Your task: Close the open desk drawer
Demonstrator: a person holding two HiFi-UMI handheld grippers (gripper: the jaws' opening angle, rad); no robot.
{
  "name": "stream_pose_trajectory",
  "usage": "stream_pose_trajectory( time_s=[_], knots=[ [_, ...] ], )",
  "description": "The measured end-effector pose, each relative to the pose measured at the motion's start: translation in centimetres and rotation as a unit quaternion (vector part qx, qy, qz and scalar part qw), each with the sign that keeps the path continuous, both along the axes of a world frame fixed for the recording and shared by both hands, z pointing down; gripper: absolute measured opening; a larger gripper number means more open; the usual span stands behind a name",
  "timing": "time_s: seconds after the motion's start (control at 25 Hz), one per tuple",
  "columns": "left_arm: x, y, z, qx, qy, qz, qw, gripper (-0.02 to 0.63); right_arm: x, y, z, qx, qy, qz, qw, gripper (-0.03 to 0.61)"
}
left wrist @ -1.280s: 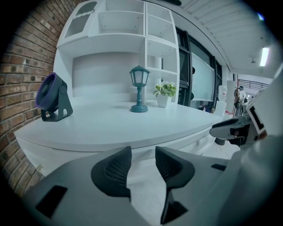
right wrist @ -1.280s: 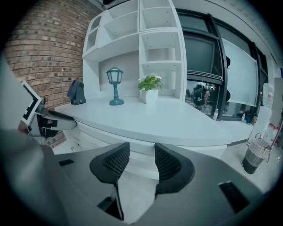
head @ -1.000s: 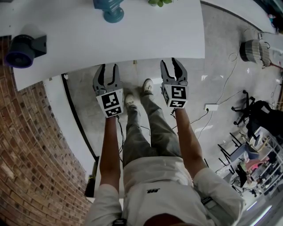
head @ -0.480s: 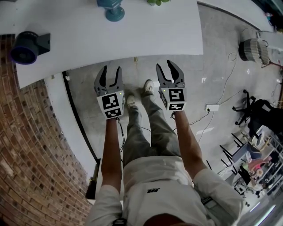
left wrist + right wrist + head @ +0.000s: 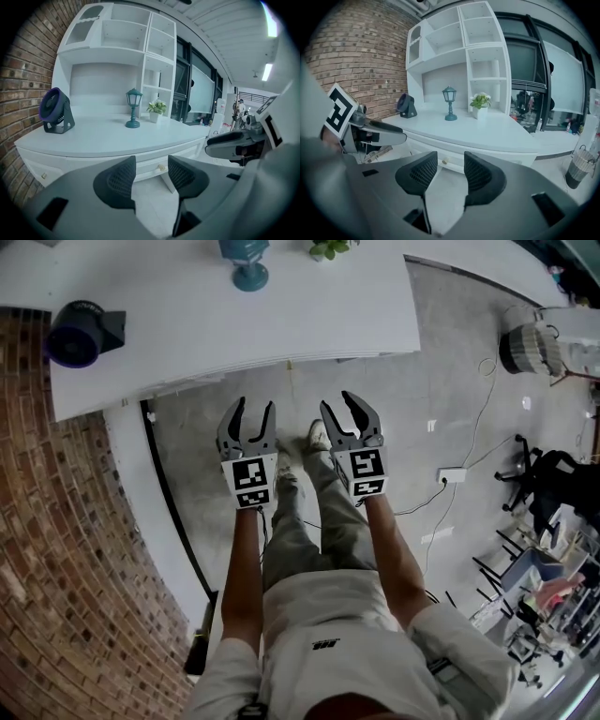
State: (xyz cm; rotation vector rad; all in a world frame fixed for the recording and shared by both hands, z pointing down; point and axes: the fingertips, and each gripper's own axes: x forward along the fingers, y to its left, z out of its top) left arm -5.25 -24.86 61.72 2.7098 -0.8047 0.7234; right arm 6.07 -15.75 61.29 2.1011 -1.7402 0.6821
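Observation:
The white desk (image 5: pixel 281 315) fills the top of the head view. A drawer front with a small round knob (image 5: pixel 162 167) sits under the desk top, and its knob (image 5: pixel 445 161) also shows in the right gripper view. I cannot tell how far out the drawer stands. My left gripper (image 5: pixel 253 414) and right gripper (image 5: pixel 343 412) are held side by side over the floor, short of the desk edge. Both are open with nothing between their pads. The left gripper's pads (image 5: pixel 115 179) and the right gripper's pads (image 5: pixel 478 173) frame the drawer front.
On the desk stand a purple fan (image 5: pixel 80 334), a teal lantern lamp (image 5: pixel 246 263) and a small potted plant (image 5: pixel 328 247). A brick wall (image 5: pixel 47 549) runs along the left. A basket (image 5: pixel 527 348), a power strip (image 5: pixel 452 473) with cables and a chair (image 5: pixel 553 484) are on the right.
Both grippers have drawn back from the desk edge and come closer together. They stay open and empty.

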Motion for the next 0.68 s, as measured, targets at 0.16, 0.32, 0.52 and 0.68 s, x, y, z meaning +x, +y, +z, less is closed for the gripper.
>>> stream_pose_trajectory(
  time_s=[0.16, 0.32, 0.52, 0.68],
  knots=[
    [-1.6, 1.8, -1.6, 0.003, 0.008, -0.001, 1.0, 0.227, -1.9, 1.3, -1.4, 0.008, 0.003, -0.001, 1.0, 0.179],
    [-3.3, 3.3, -3.5, 0.009, 0.021, -0.002, 0.9997, 0.227, -3.6, 2.3, -3.3, 0.021, 0.01, 0.001, 1.0, 0.179],
    [-5.3, 5.7, -5.7, 0.011, 0.029, 0.004, 0.9995, 0.227, -6.2, 4.3, -6.0, 0.033, 0.022, -0.005, 0.999, 0.179],
    [-6.7, 8.2, -7.6, 0.01, 0.033, 0.01, 0.9994, 0.227, -8.4, 6.5, -8.5, 0.039, 0.016, -0.003, 0.999, 0.179]
  ],
)
